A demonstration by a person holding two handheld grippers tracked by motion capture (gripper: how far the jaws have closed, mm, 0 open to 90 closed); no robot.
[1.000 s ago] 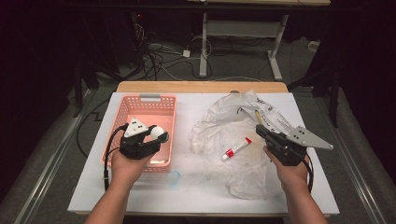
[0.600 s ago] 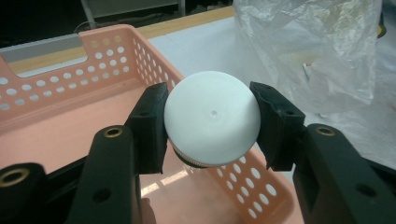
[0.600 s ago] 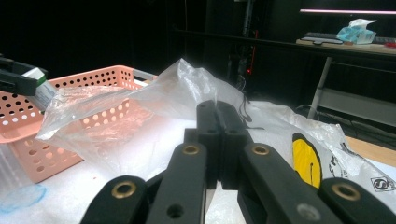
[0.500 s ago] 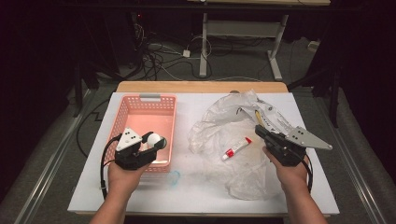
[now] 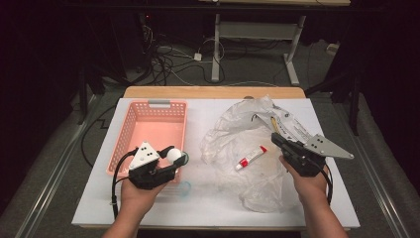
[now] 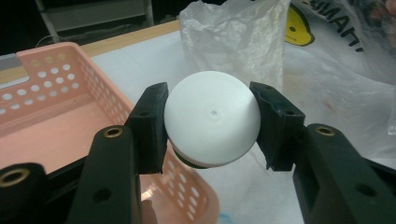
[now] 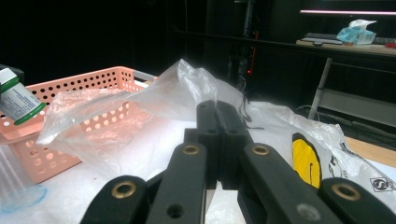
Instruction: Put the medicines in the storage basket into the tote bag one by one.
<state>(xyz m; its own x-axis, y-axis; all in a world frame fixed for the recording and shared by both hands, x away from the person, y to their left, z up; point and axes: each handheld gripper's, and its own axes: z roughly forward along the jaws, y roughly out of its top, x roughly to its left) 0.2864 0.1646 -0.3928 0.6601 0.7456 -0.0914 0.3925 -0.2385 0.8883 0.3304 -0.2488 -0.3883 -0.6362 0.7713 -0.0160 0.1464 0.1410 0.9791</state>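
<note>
At the bottom of the high view the person's two forearms come in, each hand carrying a gripper. The left gripper (image 5: 171, 161), in the lower left of the frame, has its jaws clamped on a white-capped bottle (image 5: 174, 155), which sits between the pads at the near right corner of the pink basket (image 5: 130, 133), over its rim. In the left gripper view the bottle's round white cap (image 6: 212, 118) sits in the middle of the frame, a pad pressed to each side of it (a dark green band shows just under the cap), with the basket's perforated wall (image 6: 70, 88) in the left half of the frame and the white table (image 6: 140, 58) beyond. The right gripper (image 5: 278, 140), in the lower right of the high view, has its jaws closed together with nothing between them; in the right gripper view the two pads meet at centre frame, and behind them lies a crumpled clear plastic bag (image 7: 154, 100). A small white tube with a red cap (image 5: 251, 157) lies on the plastic in the middle of the high view, well apart from both grippers. Near the bottom edge, just right of the left hand, a small clear cup (image 5: 184, 188) stands on the table. Farther up, the bag (image 5: 237, 126) is heaped between basket and right gripper, and a second printed bag with a yellow face (image 7: 306, 161) lies under the right gripper's jaws.
</note>
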